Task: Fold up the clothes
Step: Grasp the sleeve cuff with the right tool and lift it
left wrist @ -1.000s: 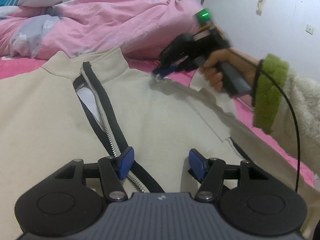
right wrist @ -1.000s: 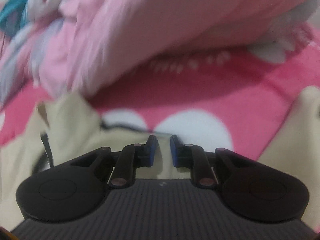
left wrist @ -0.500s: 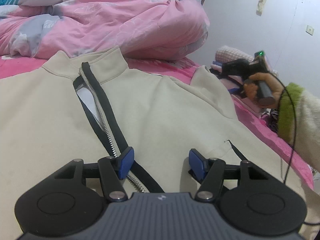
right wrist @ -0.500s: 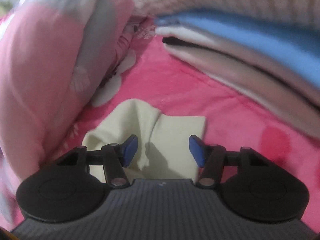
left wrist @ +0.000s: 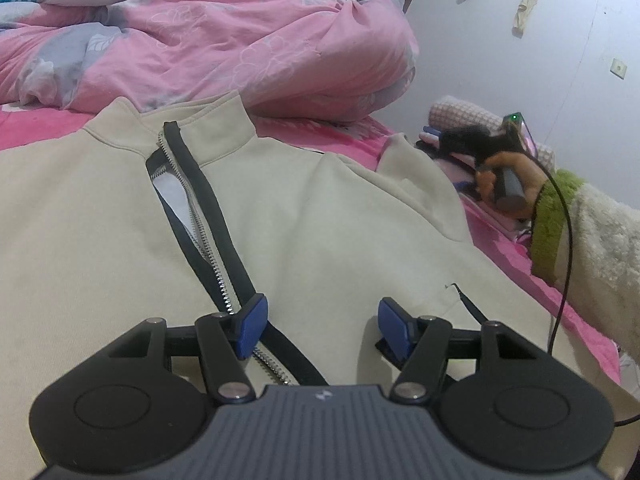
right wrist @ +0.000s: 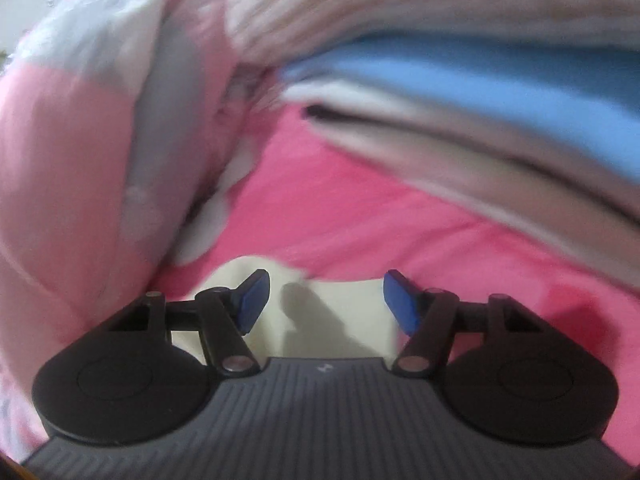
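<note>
Cream jacket flat on pink sheet, sleeve end under right gripper, fingers wide, empty. Left gripper wide over zipper, empty. Folded stack beside quilt

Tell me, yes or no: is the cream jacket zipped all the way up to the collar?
No. The jacket has its zipper parted near the collar, showing white lining.

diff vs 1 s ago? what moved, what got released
Right claw let go of the cream jacket's shoulder, opened, and swung out right to the sleeve end near the folded stack. Left claw stayed open over the zipper; jacket body unmoved.
</note>
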Tool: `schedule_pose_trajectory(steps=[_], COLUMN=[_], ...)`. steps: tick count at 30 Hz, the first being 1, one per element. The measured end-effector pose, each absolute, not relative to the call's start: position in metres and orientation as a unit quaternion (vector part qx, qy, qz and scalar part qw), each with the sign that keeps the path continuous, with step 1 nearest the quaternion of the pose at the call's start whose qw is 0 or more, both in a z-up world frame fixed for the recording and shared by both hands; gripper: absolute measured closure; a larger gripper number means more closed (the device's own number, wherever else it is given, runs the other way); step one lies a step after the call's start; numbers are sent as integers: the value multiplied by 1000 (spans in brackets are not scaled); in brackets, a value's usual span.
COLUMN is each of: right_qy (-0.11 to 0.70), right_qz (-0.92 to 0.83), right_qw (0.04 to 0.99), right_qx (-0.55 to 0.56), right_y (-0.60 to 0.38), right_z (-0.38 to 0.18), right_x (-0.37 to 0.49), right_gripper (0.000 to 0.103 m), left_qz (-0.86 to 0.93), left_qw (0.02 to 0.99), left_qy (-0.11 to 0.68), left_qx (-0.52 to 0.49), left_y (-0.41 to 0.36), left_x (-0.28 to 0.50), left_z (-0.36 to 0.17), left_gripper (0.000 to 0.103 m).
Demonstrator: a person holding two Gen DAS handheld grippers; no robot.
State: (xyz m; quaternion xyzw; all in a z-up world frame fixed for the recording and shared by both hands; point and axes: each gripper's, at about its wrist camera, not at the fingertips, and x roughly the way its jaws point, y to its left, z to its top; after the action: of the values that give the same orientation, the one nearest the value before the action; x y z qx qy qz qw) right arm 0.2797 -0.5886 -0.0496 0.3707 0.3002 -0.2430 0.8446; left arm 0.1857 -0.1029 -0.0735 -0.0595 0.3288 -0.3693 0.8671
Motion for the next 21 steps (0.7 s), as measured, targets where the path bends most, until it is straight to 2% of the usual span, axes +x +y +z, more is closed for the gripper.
schedule_pose_trajectory(steps=[2, 5, 8, 10, 11, 12, 13, 14, 18, 21], right_qy=[326, 339, 358, 377, 378, 379, 379, 377, 354, 312], right_qz=[-250, -238, -224, -223, -218, -213, -208, -206, -200, -205], right_qw=[841, 845, 854, 864, 867, 869, 869, 870, 884, 908], right_qx=[351, 338, 303, 246, 241, 237, 241, 241, 232, 191], right_y=[-589, -585, -571, -555, -551, -547, -547, -547, -546, -543], right_z=[-56, -62, -63, -62, -60, -58, -57, -51, -11, 52], right_x=[281, 286, 296, 301, 300, 299, 298, 294, 274, 245], right_gripper=[39, 32, 33, 41, 53, 77, 84, 97, 100, 100], left_qz=[-369, -369, -369, -369, -370, -370, -370, -371, -373, -373], left_qw=[867, 867, 867, 867, 867, 867, 867, 866, 864, 863], left_qy=[329, 329, 329, 328, 328, 328, 328, 329, 331, 332], left_qx=[-60, -60, -60, -62, -63, -64, -65, -67, -75, -75], left_y=[-103, -103, -103, -102, -102, -102, -102, -101, -99, -99], left_x=[186, 186, 186, 186, 186, 186, 186, 186, 188, 188], left_z=[-74, -74, -74, -74, -74, -74, -74, -74, -74, -74], left_gripper=[40, 40, 40, 40, 40, 40, 40, 40, 40, 40])
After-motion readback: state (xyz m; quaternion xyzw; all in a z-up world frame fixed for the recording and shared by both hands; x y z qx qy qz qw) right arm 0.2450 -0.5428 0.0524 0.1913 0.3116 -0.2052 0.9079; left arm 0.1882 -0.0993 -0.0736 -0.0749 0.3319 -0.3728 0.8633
